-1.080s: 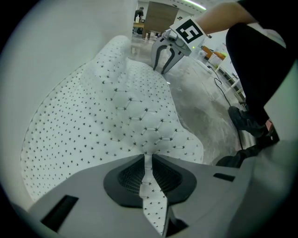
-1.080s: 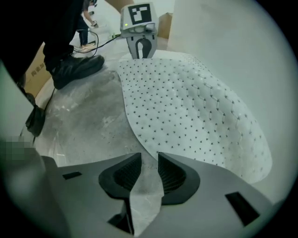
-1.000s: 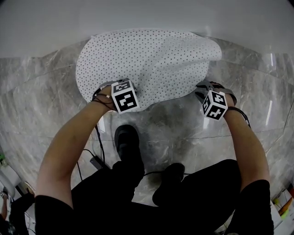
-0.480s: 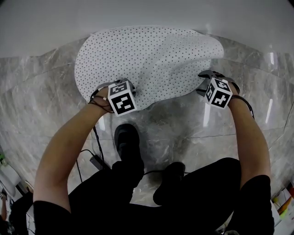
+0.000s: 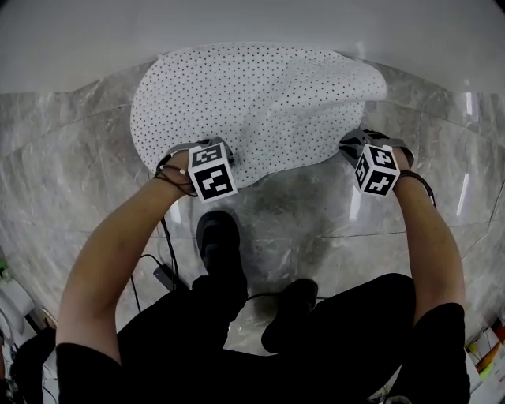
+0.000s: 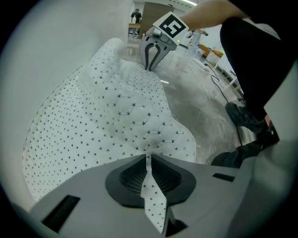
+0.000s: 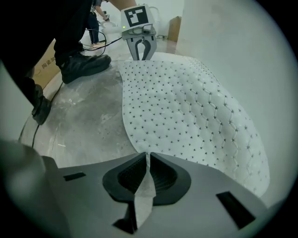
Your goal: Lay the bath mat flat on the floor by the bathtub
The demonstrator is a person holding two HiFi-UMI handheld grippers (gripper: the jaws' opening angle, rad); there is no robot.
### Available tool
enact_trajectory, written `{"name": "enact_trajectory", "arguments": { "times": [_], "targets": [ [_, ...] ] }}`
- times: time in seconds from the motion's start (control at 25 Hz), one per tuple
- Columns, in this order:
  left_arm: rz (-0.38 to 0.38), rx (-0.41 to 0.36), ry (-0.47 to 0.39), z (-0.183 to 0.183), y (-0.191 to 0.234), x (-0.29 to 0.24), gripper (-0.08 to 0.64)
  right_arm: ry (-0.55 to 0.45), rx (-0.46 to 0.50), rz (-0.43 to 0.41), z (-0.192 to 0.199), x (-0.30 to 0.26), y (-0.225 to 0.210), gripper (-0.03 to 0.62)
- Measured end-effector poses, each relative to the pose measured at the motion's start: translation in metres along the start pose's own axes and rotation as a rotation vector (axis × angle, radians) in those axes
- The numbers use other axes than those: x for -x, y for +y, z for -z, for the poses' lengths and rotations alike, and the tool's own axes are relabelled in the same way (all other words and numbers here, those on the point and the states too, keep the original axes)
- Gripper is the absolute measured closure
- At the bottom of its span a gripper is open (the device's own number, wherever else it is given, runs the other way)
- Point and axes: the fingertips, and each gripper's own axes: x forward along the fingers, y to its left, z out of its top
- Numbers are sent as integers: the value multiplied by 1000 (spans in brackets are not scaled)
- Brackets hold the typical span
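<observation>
The bath mat [image 5: 252, 102] lies on the marble floor [image 5: 308, 213] with its far edge against the white wall of the bathtub [image 5: 252, 24], mostly spread out but not flat: a raised fold runs from its middle toward the right lobe, which humps up beside the tub. What has changed is on the right. A second ago the right gripper [image 7: 148, 155] hung just off the mat's near right edge over bare floor; it has since come onto that edge, and its jaws have just been closing with a strip of the mat between them, so they now pinch the fabric narrowly. The left gripper [image 6: 148, 158] is likewise clamped thin on the near left edge (the dotted fabric shows between its pads). With both near edges held, I judge the mat is ready to be pulled taut to take out the fold. For room, the far side is blocked by the tub, so any pull has to come toward the person or sideways; the floor to either side looks open, while on the near side the shoes [image 5: 219, 241] and a trailing cable [image 5: 158, 268] sit close to the mat's front edge
</observation>
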Motion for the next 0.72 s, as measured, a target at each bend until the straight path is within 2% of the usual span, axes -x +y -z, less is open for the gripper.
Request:
{"name": "enact_trajectory", "arguments": {
  "times": [0.12, 0.4, 0.6, 0.64, 0.68, 0.72],
  "targets": [
    [-6, -19, 18, -1, -1, -1, 522, 6, 11, 24, 1, 2, 2, 578],
    [-18, -26, 30, -1, -2, -1, 523, -34, 58, 25, -20, 19, 16, 581],
    [-9, -30, 25, -3, -5, 1, 528, -63, 16, -7, -33, 15, 29, 577],
    [-7, -28, 24, -3, -5, 1, 528, -76, 13, -16, -40, 10, 32, 487],
    [-6, -25, 23, -2, -6, 1, 528, -87, 18, -20, -49, 5, 35, 358],
    [-4, -22, 20, -2, -7, 1, 528, -94, 33, -16, -56, 0, 36, 327]
  ]
}}
